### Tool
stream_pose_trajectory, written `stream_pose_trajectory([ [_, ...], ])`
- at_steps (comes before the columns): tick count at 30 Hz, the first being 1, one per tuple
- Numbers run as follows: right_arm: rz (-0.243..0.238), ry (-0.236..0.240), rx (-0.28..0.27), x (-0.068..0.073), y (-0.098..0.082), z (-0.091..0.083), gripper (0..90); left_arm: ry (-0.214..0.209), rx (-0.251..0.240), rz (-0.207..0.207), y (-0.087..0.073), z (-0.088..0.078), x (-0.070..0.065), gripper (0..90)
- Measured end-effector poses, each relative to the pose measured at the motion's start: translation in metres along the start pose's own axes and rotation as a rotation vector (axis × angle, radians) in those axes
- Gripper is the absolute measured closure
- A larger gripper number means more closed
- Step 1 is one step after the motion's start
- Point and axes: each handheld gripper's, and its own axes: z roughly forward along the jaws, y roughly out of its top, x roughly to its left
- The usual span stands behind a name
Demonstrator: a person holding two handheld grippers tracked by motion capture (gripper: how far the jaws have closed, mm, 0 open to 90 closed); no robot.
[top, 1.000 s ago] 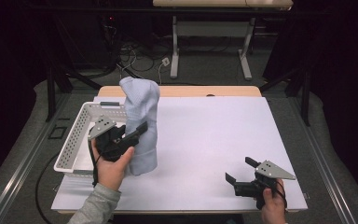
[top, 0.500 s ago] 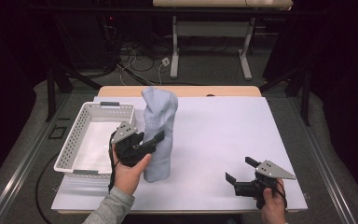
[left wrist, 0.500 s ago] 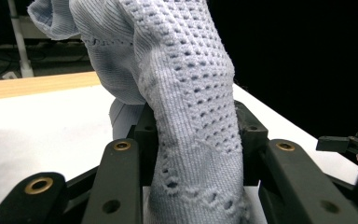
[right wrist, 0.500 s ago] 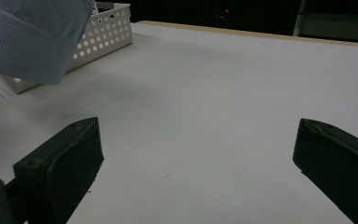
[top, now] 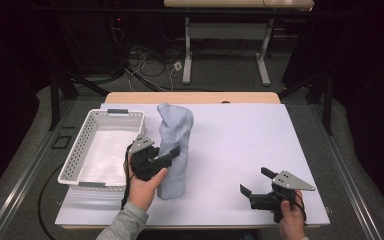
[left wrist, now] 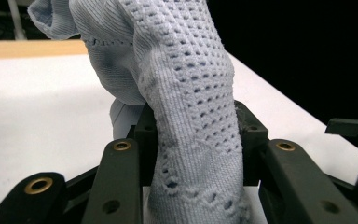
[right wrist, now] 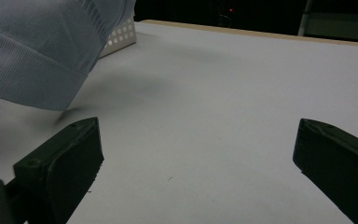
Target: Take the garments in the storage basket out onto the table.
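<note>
Left gripper (top: 172,152) jaws pinching pale blue knit garment (top: 174,150) draped before them, white basket (top: 87,150) beside, right gripper (top: 254,181) jaws spread over bare white tabletop (top: 240,145), dark room beyond

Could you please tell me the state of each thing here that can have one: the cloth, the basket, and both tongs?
Light blue knit cloth: bunched, held up, lower end near or on the table.
White basket: upright, nothing inside.
Left tongs: shut on the cloth.
Right tongs: open, nothing between them, low over the white table.
</note>
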Motion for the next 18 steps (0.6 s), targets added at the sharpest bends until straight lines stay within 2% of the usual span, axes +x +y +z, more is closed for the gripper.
stream_pose_trajectory([
  [6, 0.007, -0.001, -0.005, 0.000, 0.000, 0.000, 1.2, -0.001, 0.017, -0.018, -0.004, 0.011, 0.002, 62.1],
  [12, 0.006, -0.001, 0.004, 0.000, 0.000, 0.000, 1.2, -0.001, 0.060, -0.017, -0.004, 0.029, 0.003, 62.1],
  [15, 0.001, 0.001, -0.001, 0.000, 0.000, 0.000, 1.2, -0.002, 0.081, -0.037, -0.006, 0.041, 0.005, 62.0],
  [18, 0.003, 0.000, -0.004, 0.000, -0.001, 0.000, 1.2, -0.010, 0.103, -0.075, -0.009, 0.051, 0.007, 61.9],
])
